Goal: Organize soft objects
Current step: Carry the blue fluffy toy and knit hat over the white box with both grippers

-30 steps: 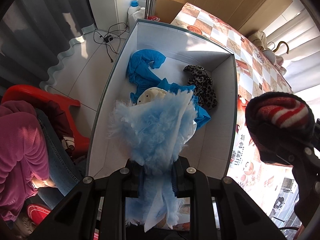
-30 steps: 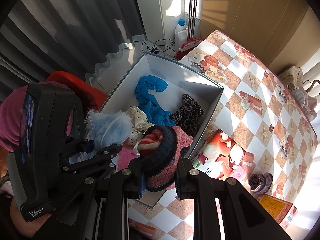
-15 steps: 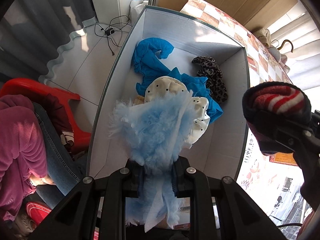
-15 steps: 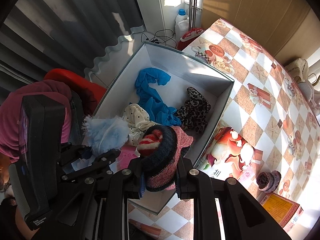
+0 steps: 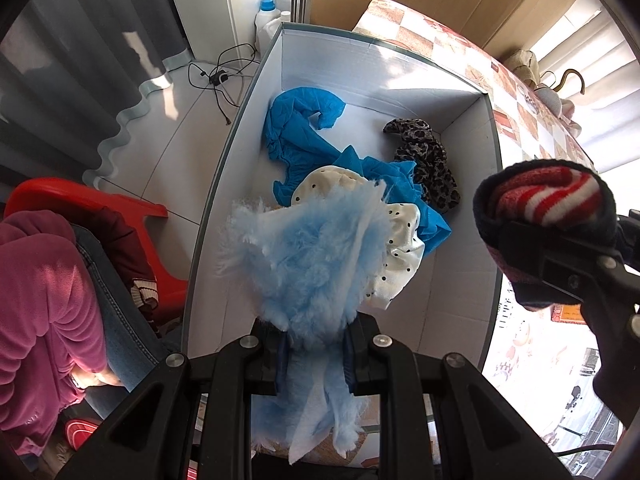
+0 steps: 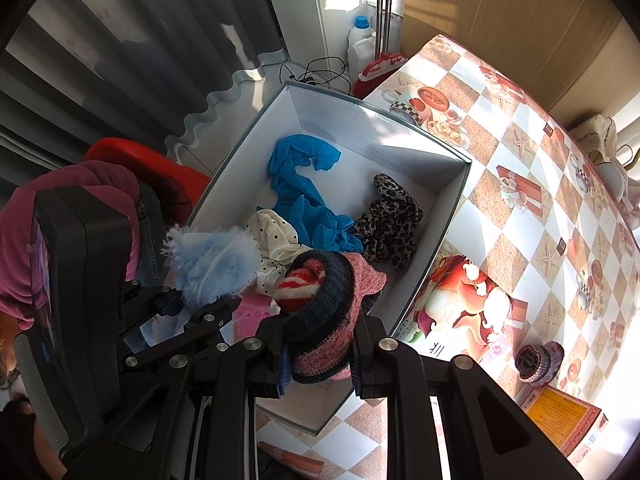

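My left gripper (image 5: 314, 344) is shut on a fluffy light-blue cloth (image 5: 308, 252) and holds it above the near end of a white box (image 5: 464, 284). The cloth also shows in the right wrist view (image 6: 216, 264). My right gripper (image 6: 320, 356) is shut on a rolled knit sock bundle (image 6: 320, 300), dark with red, white and pink, above the box's near right part (image 6: 448, 216). In the box lie a blue cloth (image 5: 304, 136), a cream polka-dot cloth (image 5: 400, 256) and a leopard-print cloth (image 5: 428, 160).
The box stands at the left edge of a table with a checked patterned cover (image 6: 532, 208). A small purple knit item (image 6: 538, 362) and an orange packet (image 6: 564, 420) lie on the table. A person in pink (image 5: 44, 300) sits on a red stool (image 5: 88, 200) at the left.
Both grippers have drawn back toward the near end of the box with their loads, so more of the box and the polka-dot cloth shows. The grips have not changed.
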Motion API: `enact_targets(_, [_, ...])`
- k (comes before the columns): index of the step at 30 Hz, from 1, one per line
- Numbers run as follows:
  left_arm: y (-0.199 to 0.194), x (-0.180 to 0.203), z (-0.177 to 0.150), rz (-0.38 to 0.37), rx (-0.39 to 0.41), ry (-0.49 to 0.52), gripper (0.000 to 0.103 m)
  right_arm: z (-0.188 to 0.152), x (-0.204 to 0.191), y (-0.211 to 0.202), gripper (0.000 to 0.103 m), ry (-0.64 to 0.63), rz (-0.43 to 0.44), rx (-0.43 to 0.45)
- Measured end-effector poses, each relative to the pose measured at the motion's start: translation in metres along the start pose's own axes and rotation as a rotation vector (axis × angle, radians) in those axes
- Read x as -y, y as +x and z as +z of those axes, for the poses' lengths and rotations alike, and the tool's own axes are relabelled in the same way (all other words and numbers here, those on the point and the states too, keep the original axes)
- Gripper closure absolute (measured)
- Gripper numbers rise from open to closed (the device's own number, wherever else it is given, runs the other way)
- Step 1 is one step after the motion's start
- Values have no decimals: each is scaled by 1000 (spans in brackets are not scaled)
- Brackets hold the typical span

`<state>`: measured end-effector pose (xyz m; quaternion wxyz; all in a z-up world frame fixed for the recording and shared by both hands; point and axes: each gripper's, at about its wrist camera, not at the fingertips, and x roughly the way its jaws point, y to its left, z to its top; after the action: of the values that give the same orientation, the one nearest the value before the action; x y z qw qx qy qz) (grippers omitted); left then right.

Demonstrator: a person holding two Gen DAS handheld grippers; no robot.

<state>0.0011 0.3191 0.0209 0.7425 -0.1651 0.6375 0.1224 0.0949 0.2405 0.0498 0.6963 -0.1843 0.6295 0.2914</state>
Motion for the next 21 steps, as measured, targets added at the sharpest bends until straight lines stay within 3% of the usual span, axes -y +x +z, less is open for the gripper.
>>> enact_targets(21, [-7, -2, 4, -3, 36, 3, 80, 7, -2, 5, 81, -16, -14, -4])
